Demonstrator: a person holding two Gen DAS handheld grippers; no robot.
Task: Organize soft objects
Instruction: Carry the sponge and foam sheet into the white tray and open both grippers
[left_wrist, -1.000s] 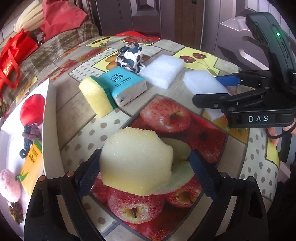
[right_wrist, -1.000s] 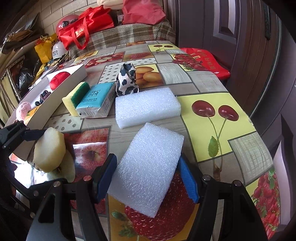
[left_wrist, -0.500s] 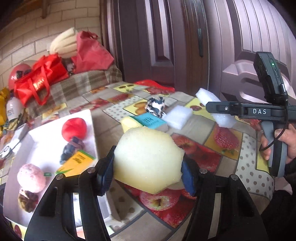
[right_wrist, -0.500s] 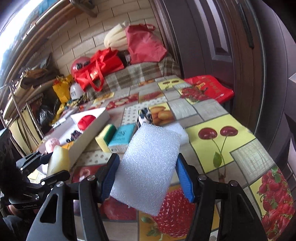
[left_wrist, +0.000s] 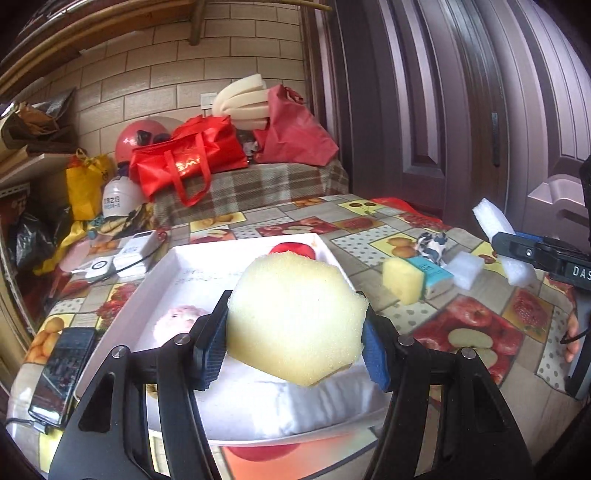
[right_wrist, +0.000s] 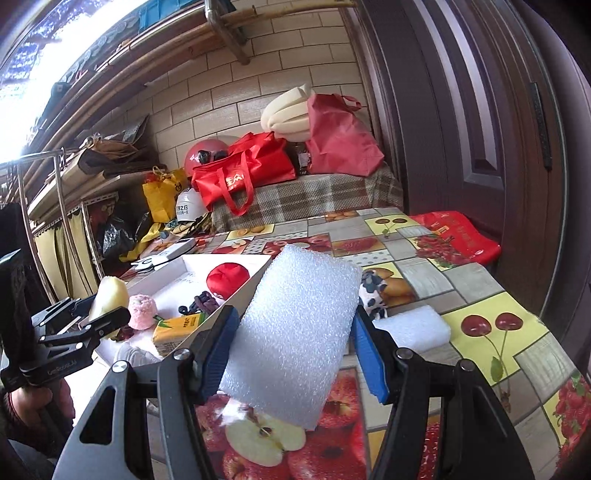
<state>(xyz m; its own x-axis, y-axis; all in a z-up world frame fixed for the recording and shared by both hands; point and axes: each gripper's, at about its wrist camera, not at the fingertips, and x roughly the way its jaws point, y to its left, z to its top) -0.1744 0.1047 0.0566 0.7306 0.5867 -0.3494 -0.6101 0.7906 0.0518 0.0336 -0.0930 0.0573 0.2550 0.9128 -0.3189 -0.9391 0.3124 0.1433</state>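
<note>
My left gripper (left_wrist: 291, 343) is shut on a pale yellow sponge (left_wrist: 295, 317) and holds it in the air over the near end of the white tray (left_wrist: 155, 284). It also shows in the right wrist view (right_wrist: 107, 314). My right gripper (right_wrist: 291, 347) is shut on a white foam pad (right_wrist: 295, 332), lifted above the table, right of the tray (right_wrist: 255, 280). The tray holds a red soft ball (right_wrist: 226, 275), a pink plush (right_wrist: 141, 310), a dark yarn piece (right_wrist: 201, 300) and a yellow tissue pack (right_wrist: 177, 330).
On the fruit-print table lie a yellow-green sponge (left_wrist: 402, 278), a blue tissue pack (left_wrist: 434, 273), a second white foam block (right_wrist: 410, 326) and a cow-print bundle (right_wrist: 373, 291). A phone (left_wrist: 61, 373) lies left of the tray. Red bags (left_wrist: 184, 158) stand behind.
Both grippers have risen from the table with their loads. The left one swung left with the sponge until it hangs over the tray. The right one lifted the foam pad clear of the table.
</note>
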